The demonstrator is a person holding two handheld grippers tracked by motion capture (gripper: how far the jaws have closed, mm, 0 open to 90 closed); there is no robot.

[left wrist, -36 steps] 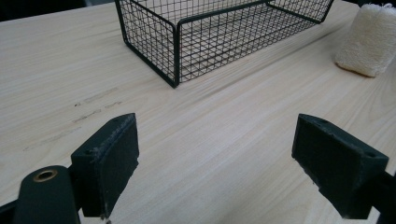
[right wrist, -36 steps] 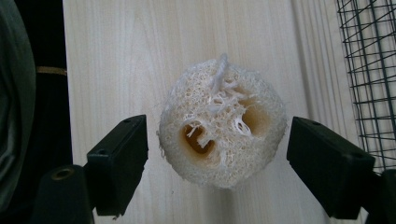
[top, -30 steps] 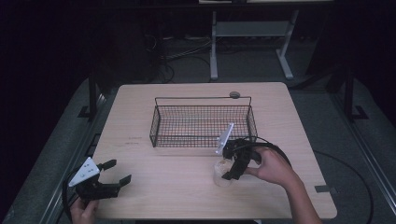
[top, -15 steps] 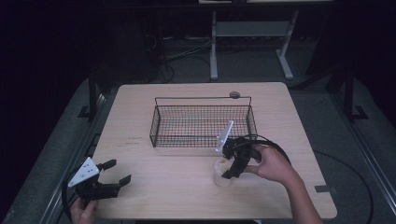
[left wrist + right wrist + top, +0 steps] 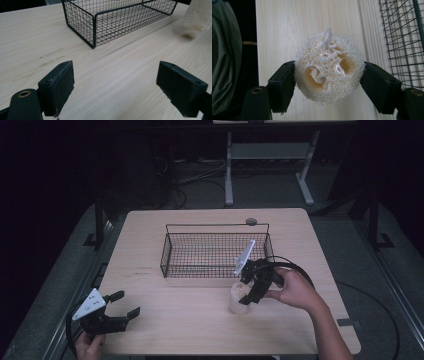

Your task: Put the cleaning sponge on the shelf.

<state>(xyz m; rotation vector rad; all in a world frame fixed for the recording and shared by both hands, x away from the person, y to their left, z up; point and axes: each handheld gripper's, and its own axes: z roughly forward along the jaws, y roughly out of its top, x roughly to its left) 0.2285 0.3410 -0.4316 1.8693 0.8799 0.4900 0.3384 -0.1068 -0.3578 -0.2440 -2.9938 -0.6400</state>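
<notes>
Item: 1 loofah sponge (image 5: 329, 68), pale, fibrous, clamped end-on between the jaws of the right hand-held gripper (image 5: 252, 292), near the front right corner of the wire basket (image 5: 215, 251) on the worktop (image 5: 200, 320). Left hand-held gripper (image 5: 120, 312): jaws spread wide, holding nothing, at the front left of the worktop, well apart from the sponge. Progress, judged: grasp done; transfer into the basket, which holds nothing yet, remains. Brands, labels, writing: none legible.

Pale fibrous loofah (image 5: 329, 67), end-on, clamped
</notes>
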